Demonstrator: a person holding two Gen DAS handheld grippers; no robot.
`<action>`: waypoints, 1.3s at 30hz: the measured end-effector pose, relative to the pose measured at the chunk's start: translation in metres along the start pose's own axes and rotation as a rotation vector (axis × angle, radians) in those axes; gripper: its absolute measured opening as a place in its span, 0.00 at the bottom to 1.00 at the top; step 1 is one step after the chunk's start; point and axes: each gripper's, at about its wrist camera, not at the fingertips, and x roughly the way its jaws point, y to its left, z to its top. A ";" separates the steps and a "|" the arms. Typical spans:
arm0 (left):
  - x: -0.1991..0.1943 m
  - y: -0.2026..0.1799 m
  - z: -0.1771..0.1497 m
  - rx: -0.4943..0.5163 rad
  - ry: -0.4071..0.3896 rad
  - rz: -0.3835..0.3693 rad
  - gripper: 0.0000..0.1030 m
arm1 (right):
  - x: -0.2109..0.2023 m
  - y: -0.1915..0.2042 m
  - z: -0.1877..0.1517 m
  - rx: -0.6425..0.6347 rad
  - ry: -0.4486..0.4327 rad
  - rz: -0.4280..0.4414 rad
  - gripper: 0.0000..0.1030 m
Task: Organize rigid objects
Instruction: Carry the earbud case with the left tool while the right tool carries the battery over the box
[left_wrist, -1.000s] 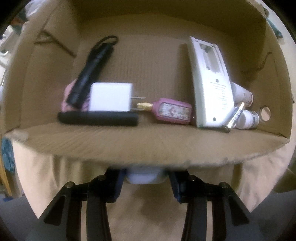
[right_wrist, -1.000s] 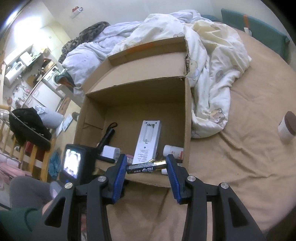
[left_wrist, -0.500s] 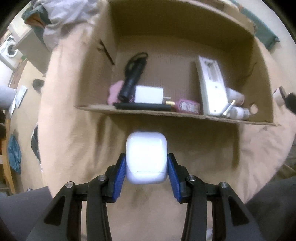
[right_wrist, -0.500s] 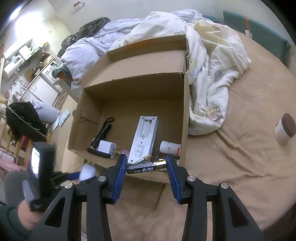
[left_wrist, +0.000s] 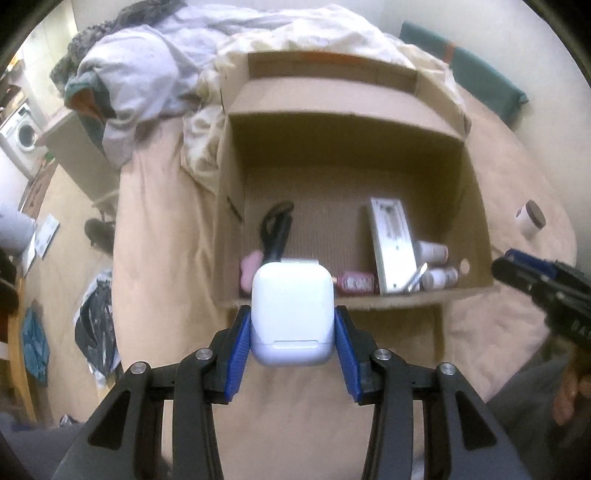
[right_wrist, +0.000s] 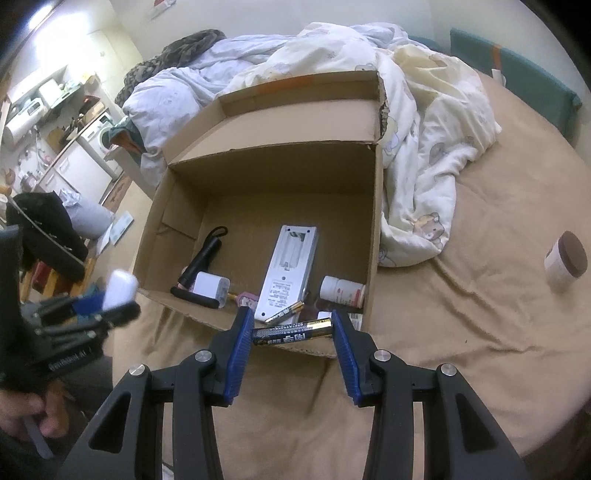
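My left gripper (left_wrist: 293, 328) is shut on a white earbuds case (left_wrist: 292, 314), held above the bed in front of the open cardboard box (left_wrist: 476, 206). My right gripper (right_wrist: 293, 332) is shut on a black and gold battery (right_wrist: 291, 332), held crosswise just in front of the box's (right_wrist: 373, 229) near wall. The box holds a white remote (right_wrist: 290, 269), a black flashlight (right_wrist: 201, 258), a white charger (right_wrist: 210, 286), a pink bottle (left_wrist: 356, 283), white pill bottles (right_wrist: 341, 290) and another battery (right_wrist: 284, 314). The left gripper also shows in the right wrist view (right_wrist: 110, 301).
A white jar with a brown lid (right_wrist: 565, 264) stands on the tan bedsheet (right_wrist: 461, 332) to the right of the box. A crumpled white duvet (right_wrist: 424, 147) lies behind and beside the box. The bed's left edge drops to a cluttered floor (left_wrist: 55, 258).
My left gripper has pulled up and back from the box's near wall, lifting the white earbuds case into view. My right gripper stays nearly still with the battery.
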 end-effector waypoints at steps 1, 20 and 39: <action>-0.001 0.002 0.003 0.004 -0.006 0.001 0.39 | -0.001 0.001 0.001 -0.002 -0.010 0.002 0.44; 0.044 0.007 0.058 0.066 -0.037 0.006 0.39 | 0.047 0.016 0.044 -0.074 -0.005 -0.018 0.44; 0.094 -0.005 0.048 0.100 0.074 -0.019 0.39 | 0.084 0.017 0.029 -0.050 0.146 -0.045 0.44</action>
